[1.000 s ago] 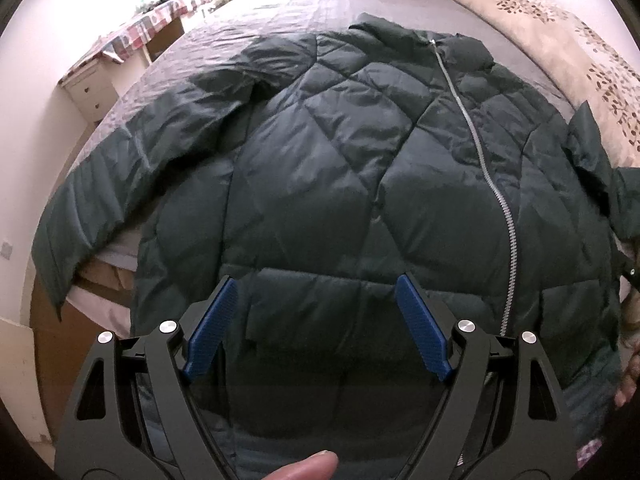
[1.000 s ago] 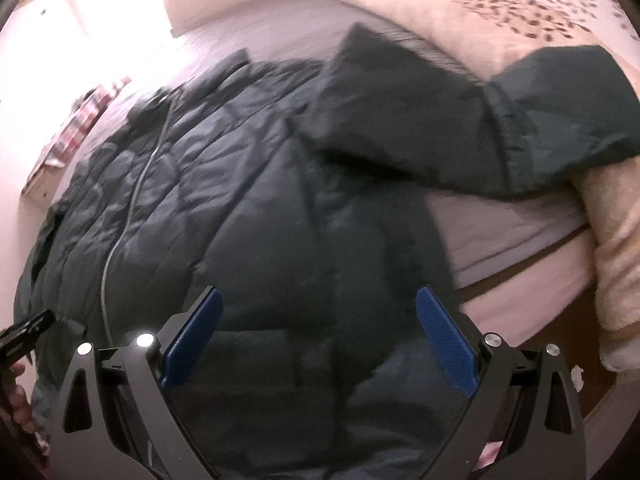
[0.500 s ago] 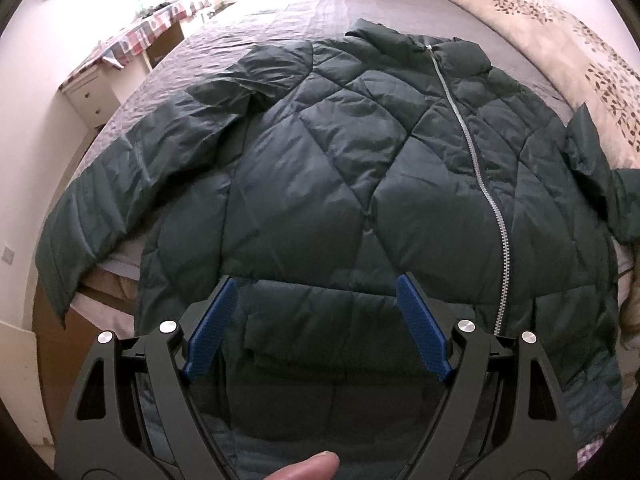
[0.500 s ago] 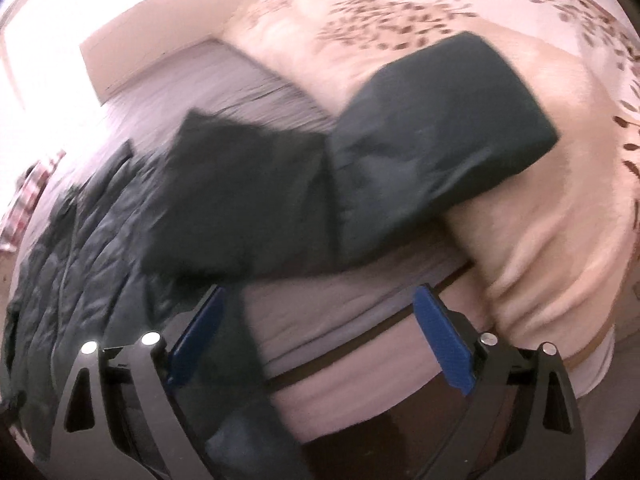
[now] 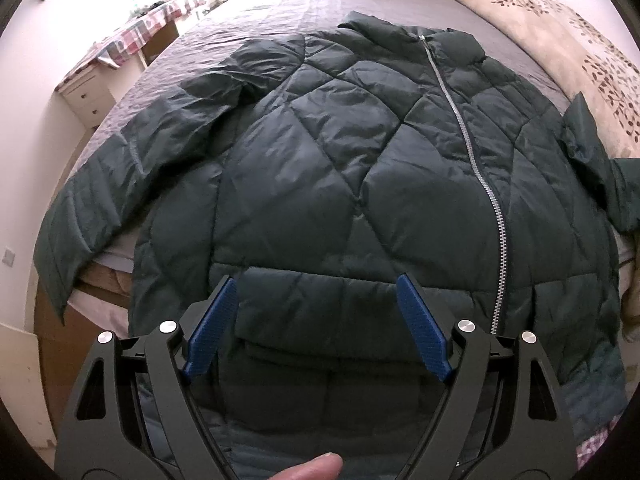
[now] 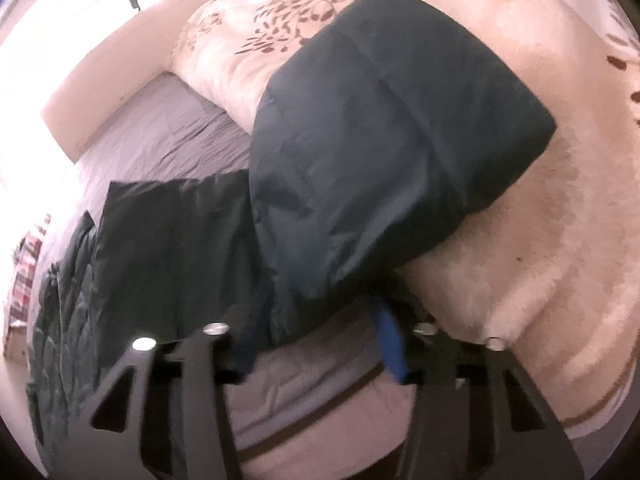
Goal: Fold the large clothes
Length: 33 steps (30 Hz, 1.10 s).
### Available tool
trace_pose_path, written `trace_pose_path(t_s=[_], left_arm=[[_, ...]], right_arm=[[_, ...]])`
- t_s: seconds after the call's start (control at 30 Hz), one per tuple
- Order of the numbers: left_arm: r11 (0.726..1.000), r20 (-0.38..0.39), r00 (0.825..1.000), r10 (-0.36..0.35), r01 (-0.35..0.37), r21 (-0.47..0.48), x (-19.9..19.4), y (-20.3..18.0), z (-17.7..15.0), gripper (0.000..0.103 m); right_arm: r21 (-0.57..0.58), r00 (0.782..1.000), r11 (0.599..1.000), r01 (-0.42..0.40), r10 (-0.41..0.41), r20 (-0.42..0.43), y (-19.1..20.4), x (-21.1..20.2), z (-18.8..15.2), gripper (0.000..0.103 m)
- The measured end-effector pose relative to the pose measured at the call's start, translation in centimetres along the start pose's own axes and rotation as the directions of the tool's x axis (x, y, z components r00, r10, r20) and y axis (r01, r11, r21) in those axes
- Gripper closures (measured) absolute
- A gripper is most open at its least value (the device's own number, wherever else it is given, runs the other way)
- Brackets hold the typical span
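I see the dark green quilted puffer jacket (image 5: 340, 168) flat on the grey bedsheet (image 5: 280, 4), collar away from me, zipper running lengthwise. My left gripper (image 5: 316, 320) hovers spread above its hem; right gripper (image 6: 316, 320) reaches the sleeve (image 6: 380, 152), jaw state unclear through blur.
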<state>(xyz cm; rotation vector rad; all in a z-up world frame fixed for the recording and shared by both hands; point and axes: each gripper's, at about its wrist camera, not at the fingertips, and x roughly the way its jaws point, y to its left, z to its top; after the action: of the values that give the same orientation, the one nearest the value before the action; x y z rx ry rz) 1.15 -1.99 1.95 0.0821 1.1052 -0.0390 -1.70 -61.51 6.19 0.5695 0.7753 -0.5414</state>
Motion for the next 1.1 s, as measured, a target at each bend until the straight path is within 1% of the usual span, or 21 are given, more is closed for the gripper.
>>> trace_pose_path(t_s=[0.07, 0.17, 0.3, 0.4, 0.47, 0.53, 0.63, 0.73, 0.77, 0.83, 0.9, 0.93, 1.0, 1.03, 1.1], left_arm=[[1.0, -0.003, 1.0, -0.002, 0.002, -0.003, 0.2, 0.1, 0.0, 0.022], [1.0, -0.003, 1.0, -0.01, 0.01, -0.02, 0.3, 0.5, 0.0, 0.022], [0.999, 0.003, 1.0, -0.026, 0.026, -0.038, 0.4, 1.0, 0.0, 0.022], [0.998, 0.017, 0.999, -0.038, 0.038, -0.052, 0.3, 1.5, 0.0, 0.022], [0.997, 0.029, 0.999, -0.041, 0.043, -0.061, 0.2, 2.0, 0.0, 0.022], [0.996, 0.04, 0.998, -0.045, 0.048, -0.077, 0.1, 2.7, 0.1, 0.022], [0.994, 0.053, 0.998, -0.043, 0.048, -0.103, 0.2, 3.8, 0.1, 0.022], [0.991, 0.069, 0.997, -0.038, 0.047, -0.126, 0.1, 4.9, 0.0, 0.022], [0.99, 0.076, 0.996, -0.035, 0.045, -0.135, 0.0, 5.4, 0.0, 0.022], [0.988, 0.083, 0.996, -0.031, 0.043, -0.147, 0.0, 6.1, -0.1, 0.022], [0.986, 0.088, 0.996, -0.027, 0.041, -0.164, 0.0, 7.0, -0.3, 0.022], [0.984, 0.089, 0.996, -0.027, 0.042, -0.175, 0.0, 7.5, -0.4, 0.022], [0.98, 0.09, 0.996, -0.028, 0.045, -0.194, 0.0, 8.5, -0.7, 0.022], [0.978, 0.089, 0.996, -0.027, 0.044, -0.201, 0.1, 8.8, -0.8, 0.022], [0.975, 0.088, 0.996, -0.026, 0.045, -0.219, 0.1, 9.5, -0.9, 0.022]], right_arm=[[0.019, 1.0, 1.0, -0.006, 0.006, 0.017, -0.2, -0.1, 0.2, 0.085], [0.009, 0.998, 1.0, -0.015, 0.014, 0.055, 0.0, -1.3, 0.5, 0.094], [-0.073, 0.99, 0.997, -0.009, 0.019, 0.143, 2.1, -4.1, 1.2, 0.096], [-0.148, 0.975, 0.989, -0.023, 0.055, 0.214, 4.8, -7.1, 2.4, 0.096], [-0.202, 0.962, 0.978, -0.048, 0.1, 0.253, 7.3, -8.9, 3.3, 0.096], [-0.271, 0.945, 0.958, -0.092, 0.17, 0.278, 10.5, -10.9, 4.0, 0.096], [-0.365, 0.925, 0.918, -0.153, 0.264, 0.274, 15.4, -12.6, 4.3, 0.096], [-0.479, 0.895, 0.842, -0.247, 0.388, 0.221, 21.8, -14.0, 3.0, 0.096], [-0.502, 0.888, 0.821, -0.271, 0.415, 0.2, 23.4, -14.1, 2.7, 0.096], [-0.55, 0.869, 0.763, -0.34, 0.479, 0.128, 27.3, -13.9, 0.9, 0.096], [-0.583, 0.858, 0.714, -0.388, 0.511, 0.055, 30.7, -13.2, -1.1, 0.096], [-0.595, 0.856, 0.695, -0.403, 0.516, 0.023, 32.0, -12.7, -1.9, 0.096], [-0.624, 0.857, 0.651, -0.432, 0.511, -0.061, 35.1, -11.0, -4.6, 0.096], [-0.637, 0.861, 0.63, -0.444, 0.496, -0.11, 36.6, -9.7, -6.4, 0.096], [-0.659, 0.873, 0.605, -0.447, 0.455, -0.174, 38.8, -7.6, -9.0, 0.096]])
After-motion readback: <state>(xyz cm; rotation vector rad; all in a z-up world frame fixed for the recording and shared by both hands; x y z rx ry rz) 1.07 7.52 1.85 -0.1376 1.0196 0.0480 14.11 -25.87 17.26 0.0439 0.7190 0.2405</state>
